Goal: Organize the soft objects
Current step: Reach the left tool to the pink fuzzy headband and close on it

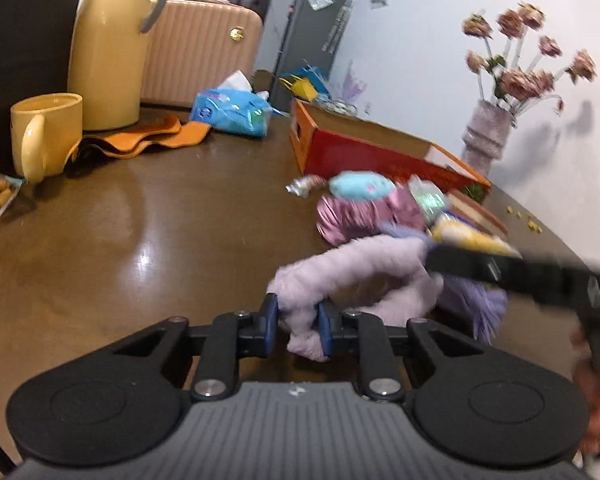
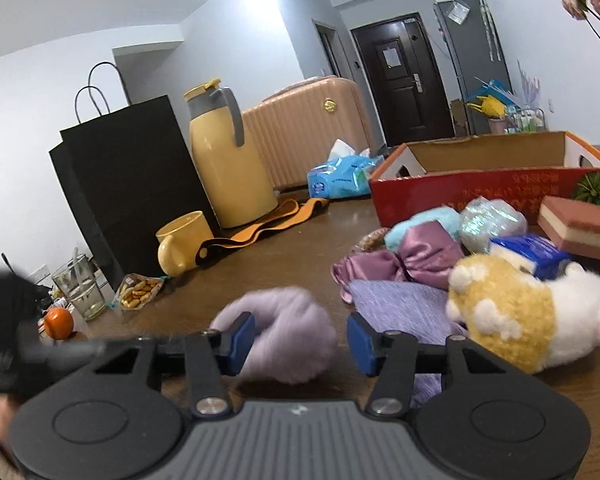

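Observation:
A lilac fluffy band (image 1: 352, 268) lies looped on the brown table (image 1: 160, 216). My left gripper (image 1: 297, 322) is shut on its near left end, both blue pads pressing into the fur. In the right wrist view the same band (image 2: 288, 332) sits between the pads of my right gripper (image 2: 300, 342). The left pad touches the fur and the right pad stands apart from it. Just beyond lie a purple cloth (image 2: 396, 304), a yellow and white plush toy (image 2: 520, 312), a pink satin bow (image 2: 404, 260) and a light blue plush (image 2: 424, 224).
A red cardboard box (image 2: 480, 188) stands open behind the pile, with a pink sponge (image 2: 580, 228) beside it. On the left are a yellow mug (image 2: 184, 240), a yellow thermos (image 2: 228, 160), a black paper bag (image 2: 132, 184), a glass (image 2: 80, 288) and a snack bag (image 2: 138, 290). A flower vase (image 1: 488, 136) stands by the wall.

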Demonstrator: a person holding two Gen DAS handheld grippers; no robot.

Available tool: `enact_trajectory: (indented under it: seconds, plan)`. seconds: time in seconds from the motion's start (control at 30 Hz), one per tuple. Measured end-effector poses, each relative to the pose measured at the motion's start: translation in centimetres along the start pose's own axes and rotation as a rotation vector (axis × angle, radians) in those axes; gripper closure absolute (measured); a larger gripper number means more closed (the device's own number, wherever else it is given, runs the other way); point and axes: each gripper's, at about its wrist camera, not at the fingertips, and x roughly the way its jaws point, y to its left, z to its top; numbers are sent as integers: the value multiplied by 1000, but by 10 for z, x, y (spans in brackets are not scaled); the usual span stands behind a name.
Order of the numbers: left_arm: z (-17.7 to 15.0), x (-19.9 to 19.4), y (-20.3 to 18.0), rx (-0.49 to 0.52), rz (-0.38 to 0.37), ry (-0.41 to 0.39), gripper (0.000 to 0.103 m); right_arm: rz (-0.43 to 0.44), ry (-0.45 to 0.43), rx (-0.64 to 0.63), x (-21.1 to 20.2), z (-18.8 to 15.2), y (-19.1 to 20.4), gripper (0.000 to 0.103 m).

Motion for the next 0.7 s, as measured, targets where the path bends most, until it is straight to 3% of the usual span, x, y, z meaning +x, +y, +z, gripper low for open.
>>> enact_trajectory:
  seconds: [0.07,0.13,0.17,0.2,0.33,0.47,0.53,0.6,0.7]
  plan:
    - [-9,-7,-3,39,-5,0,79,48,-2,-6,2,1,5,51]
    - [-14,-12,-6,76,-7,8,64,52,9,-13,5,1,11,51]
    - [-15,-18,-4,78,-34,0,47,39,19,-14,7,-2,12,51]
    - [-15,-23,-2,72,-64,-13,37,20,31,-14,10,-5,12,51]
    - [-5,-41,4,41,-148,-100,32,-52,64,-12,14,-22,6,51]
    - [10,-24,0,-10,-145,-95,37,-73,40,-15,7,-28,6,50]
    - [13,-9,-4,-39,-132,-32,45,-100,29,-35,0,-27,8,48]
    - [13,2,-2,-82,-135,49,61,-141,17,-72,-8,-29,9,46]
    - [7,8,0,-101,-105,76,64,-145,12,-12,-22,-34,1,44]
